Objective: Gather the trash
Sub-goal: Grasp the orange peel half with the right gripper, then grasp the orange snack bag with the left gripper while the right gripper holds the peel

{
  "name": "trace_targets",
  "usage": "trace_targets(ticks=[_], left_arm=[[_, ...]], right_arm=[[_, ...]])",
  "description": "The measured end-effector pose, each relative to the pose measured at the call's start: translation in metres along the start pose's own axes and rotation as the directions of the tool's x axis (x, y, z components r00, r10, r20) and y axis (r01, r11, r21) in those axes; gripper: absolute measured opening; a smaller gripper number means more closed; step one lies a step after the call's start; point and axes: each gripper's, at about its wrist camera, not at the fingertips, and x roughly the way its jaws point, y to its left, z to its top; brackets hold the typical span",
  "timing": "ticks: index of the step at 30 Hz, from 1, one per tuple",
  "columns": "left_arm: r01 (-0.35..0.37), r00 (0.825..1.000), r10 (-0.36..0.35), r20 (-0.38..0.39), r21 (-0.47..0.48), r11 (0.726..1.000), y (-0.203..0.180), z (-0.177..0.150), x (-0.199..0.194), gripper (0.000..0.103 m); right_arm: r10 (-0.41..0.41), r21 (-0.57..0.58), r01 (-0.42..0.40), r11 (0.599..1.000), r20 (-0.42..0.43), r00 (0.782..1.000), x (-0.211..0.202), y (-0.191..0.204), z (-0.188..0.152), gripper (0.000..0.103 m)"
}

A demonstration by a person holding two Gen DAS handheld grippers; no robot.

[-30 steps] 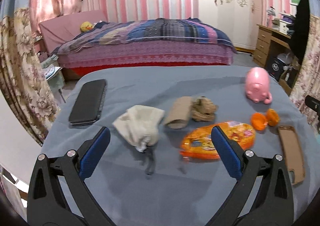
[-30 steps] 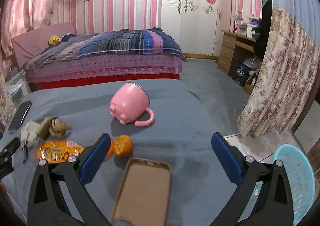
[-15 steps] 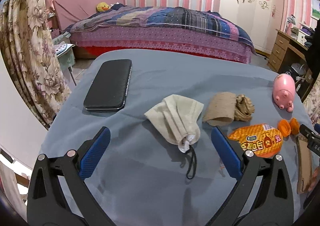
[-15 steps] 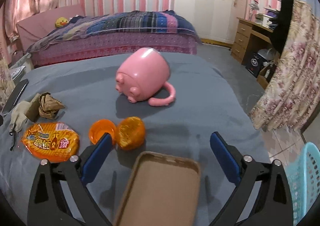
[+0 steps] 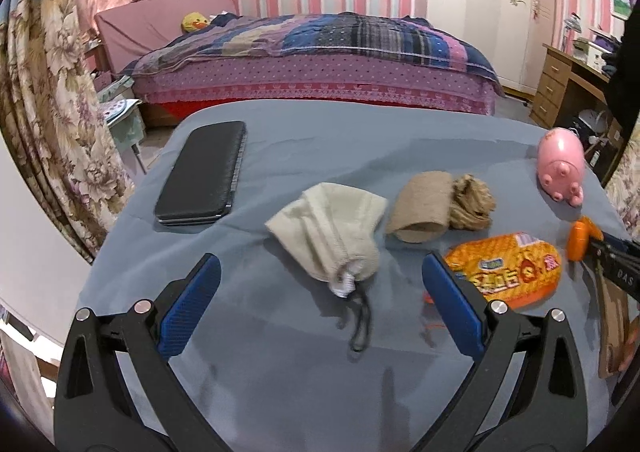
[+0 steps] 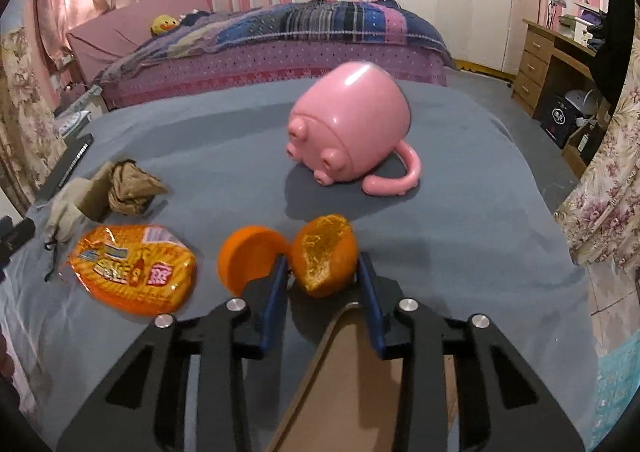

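My right tongs (image 6: 322, 272) are closing around an orange peel (image 6: 325, 255), the hollow half with its pulpy inside facing me. It sits between the two blue pads (image 6: 276, 292), which look to be just at its sides; I cannot tell whether they press it yet. The peel rests on the grey counter (image 6: 460, 211), just beyond the near end of a brown phone case (image 6: 360, 392) that lies under the tongs. A second peel half (image 6: 248, 258), smooth side toward me, leans just left of the left pad. Farther left lies an orange snack wrapper (image 6: 132, 272), and past it a crumpled brown paper (image 6: 134, 187) beside a cardboard tube (image 6: 94, 195). A pink pig mug (image 6: 352, 127) lies tipped on its side behind the peels, its curly handle toward the right.

My left tongs (image 5: 320, 300) are spread wide and grip nothing, hovering over the counter near a pale cloth pouch (image 5: 332, 228) with a dark cord (image 5: 360, 324). From this view the tube and crumpled paper sit to the right of the pouch, the wrapper in front of them, and a black phone (image 5: 202, 171) well off to the left. A pale blue basket (image 6: 616, 384) shows at the right edge of the right view, below the counter.
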Motion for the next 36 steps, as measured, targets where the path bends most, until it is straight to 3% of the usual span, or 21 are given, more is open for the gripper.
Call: trace_targets(ticks=[11,15,19,21,23,31,33,36], left_arm=[[0.138,0.990,-0.135,-0.050,0.077,0.987,-0.065,-0.014,0.000,0.097],[0.198,0.978,-0.194,-0.076,0.046,0.979,-0.077,-0.018,0.005,0.096],[0.184,0.981,-0.181,-0.063,0.052,0.981,-0.089,-0.019,0.007,0.095],[0.185,0.981,-0.181,-0.066,0.059,0.981,-0.095,-0.018,0.013,0.091],[0.197,0.977,-0.192,-0.091,0.054,0.979,-0.098,-0.017,0.022,0.079],[0.201,0.967,-0.194,-0.166,0.027,0.979,-0.098,-0.016,0.044,0.078],[0.192,0.970,-0.186,-0.160,0.028,0.981,-0.097,-0.016,0.043,0.070],[0.189,0.972,-0.180,-0.152,0.048,0.981,-0.097,-0.016,0.042,0.050]], right_arm=[[-0.063,-0.009,0.063,0.998,0.045,0.997,-0.030,-0.009,-0.008,0.032],[-0.063,0.027,0.062,0.998,0.050,0.997,-0.034,-0.024,-0.006,0.032],[-0.049,0.057,0.046,0.997,0.054,0.997,-0.034,-0.033,-0.004,0.032],[-0.041,0.061,0.037,0.997,0.053,0.998,-0.033,-0.033,-0.004,0.032],[-0.036,0.055,0.034,0.998,0.052,0.998,-0.033,-0.032,-0.005,0.032],[-0.040,0.042,0.038,0.998,0.042,0.998,-0.029,-0.027,-0.007,0.032],[-0.043,0.035,0.041,0.999,0.038,0.998,-0.029,-0.026,-0.008,0.032],[-0.047,0.028,0.046,0.999,0.039,0.998,-0.028,-0.024,-0.007,0.032]])
